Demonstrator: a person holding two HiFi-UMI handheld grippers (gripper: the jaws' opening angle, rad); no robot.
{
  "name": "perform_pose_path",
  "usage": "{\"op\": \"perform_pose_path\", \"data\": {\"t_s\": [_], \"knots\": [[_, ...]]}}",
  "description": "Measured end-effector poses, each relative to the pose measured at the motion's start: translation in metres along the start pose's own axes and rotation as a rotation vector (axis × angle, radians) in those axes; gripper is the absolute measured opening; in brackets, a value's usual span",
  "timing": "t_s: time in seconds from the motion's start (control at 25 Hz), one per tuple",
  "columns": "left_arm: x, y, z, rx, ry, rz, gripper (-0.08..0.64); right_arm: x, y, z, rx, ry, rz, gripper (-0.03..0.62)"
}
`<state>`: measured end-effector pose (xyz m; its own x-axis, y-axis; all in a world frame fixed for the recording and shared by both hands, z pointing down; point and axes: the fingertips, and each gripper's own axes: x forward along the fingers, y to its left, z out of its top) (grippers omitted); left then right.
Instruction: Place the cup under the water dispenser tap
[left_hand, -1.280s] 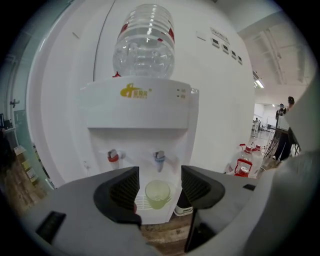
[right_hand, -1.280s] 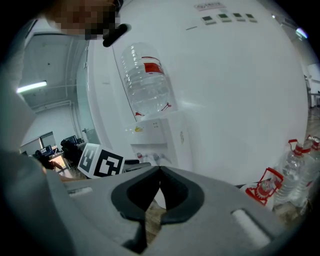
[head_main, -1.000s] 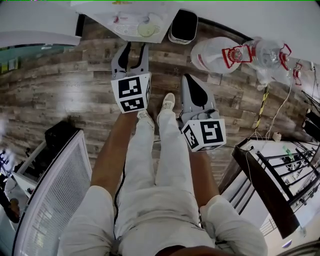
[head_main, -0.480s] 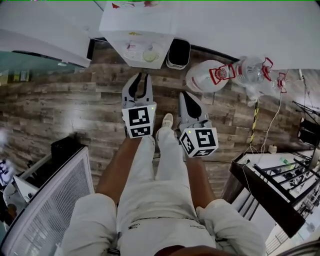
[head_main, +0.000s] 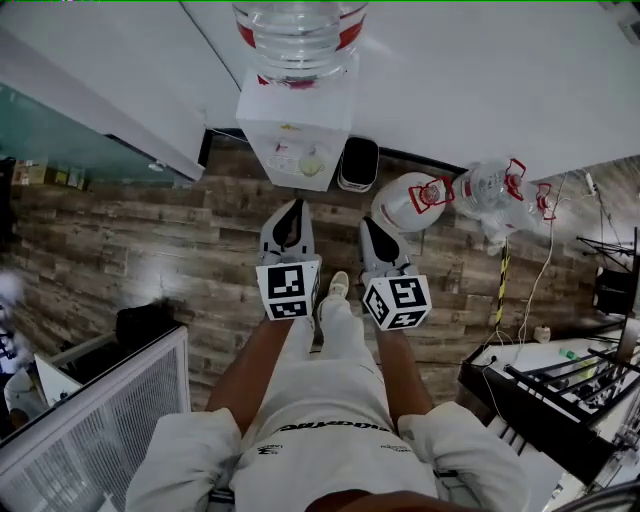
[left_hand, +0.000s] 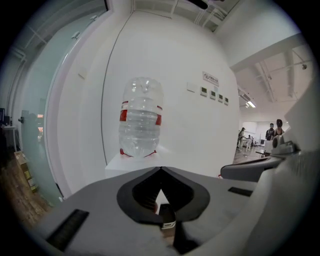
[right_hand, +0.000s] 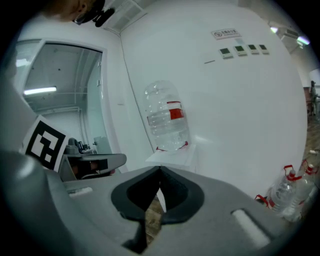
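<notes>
Sitting in the recess at the front of the water dispenser (head_main: 292, 125), the cup (head_main: 312, 163) is seen from above as a small pale round shape. Whether it lies right under a tap cannot be told. An upturned clear bottle (head_main: 300, 35) with a red band is mounted on top of the dispenser, which is set against a white wall (head_main: 480, 80). A black bin (head_main: 358, 163) is stood just beside the dispenser on its right, and big water jugs (head_main: 410, 205) with red handles are laid on the wooden floor (head_main: 150, 230) further right.

The left claw (left_hand: 161, 170) is held over the floor, well apart from the cup and pointed toward the dispenser. Its jaws have just been closing and are now brought together at the tips, with nothing gripped between them. The right claw (right_hand: 160, 170) is held just beside it, pointed the same way, its jaws likewise met tip to tip and nothing held.

Below the claws, the person's white trousers (head_main: 330, 400) and a pale shoe (head_main: 338, 285) are seen above the floor. A glass partition (head_main: 60, 130) is set at the left, and a black rack (head_main: 560, 400) is stood at the right.
</notes>
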<state>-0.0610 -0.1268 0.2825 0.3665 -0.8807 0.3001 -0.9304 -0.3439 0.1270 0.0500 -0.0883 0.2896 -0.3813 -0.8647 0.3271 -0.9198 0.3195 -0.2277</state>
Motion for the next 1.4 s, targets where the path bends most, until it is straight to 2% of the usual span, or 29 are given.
{"op": "perform_pose_path", "data": {"t_s": [0.16,0.36,0.48,0.6,0.8,1.04,1.24,1.4], "knots": [[-0.029,-0.008,0.035,0.021,-0.045,-0.024,-0.002,-0.011,0.023,0.032,-0.050,-0.018,0.054,-0.002],[-0.048,-0.022,0.068,-0.027,-0.066,-0.050,-0.002,-0.027,0.035,0.057,-0.061,-0.029,0.095,-0.002],[-0.057,-0.021,0.081,0.002,-0.084,-0.059,-0.002,-0.029,0.042,0.063,-0.058,-0.034,0.090,-0.002],[-0.066,-0.020,0.087,0.021,-0.101,-0.061,-0.002,-0.036,0.049,0.071,-0.109,-0.052,0.075,-0.002],[-0.075,-0.017,0.085,0.041,-0.116,-0.069,-0.002,-0.038,0.057,0.068,-0.145,-0.068,0.076,-0.002],[-0.081,-0.024,0.076,0.090,-0.114,-0.077,-0.002,-0.043,0.043,0.069,-0.107,-0.091,0.062,-0.002],[-0.072,-0.025,0.067,0.093,-0.109,-0.089,-0.002,-0.039,0.036,0.078,-0.124,-0.125,0.054,-0.002],[-0.070,-0.033,0.075,0.082,-0.126,-0.097,-0.002,-0.043,0.031,0.080,-0.127,-0.129,0.057,-0.002]]}}
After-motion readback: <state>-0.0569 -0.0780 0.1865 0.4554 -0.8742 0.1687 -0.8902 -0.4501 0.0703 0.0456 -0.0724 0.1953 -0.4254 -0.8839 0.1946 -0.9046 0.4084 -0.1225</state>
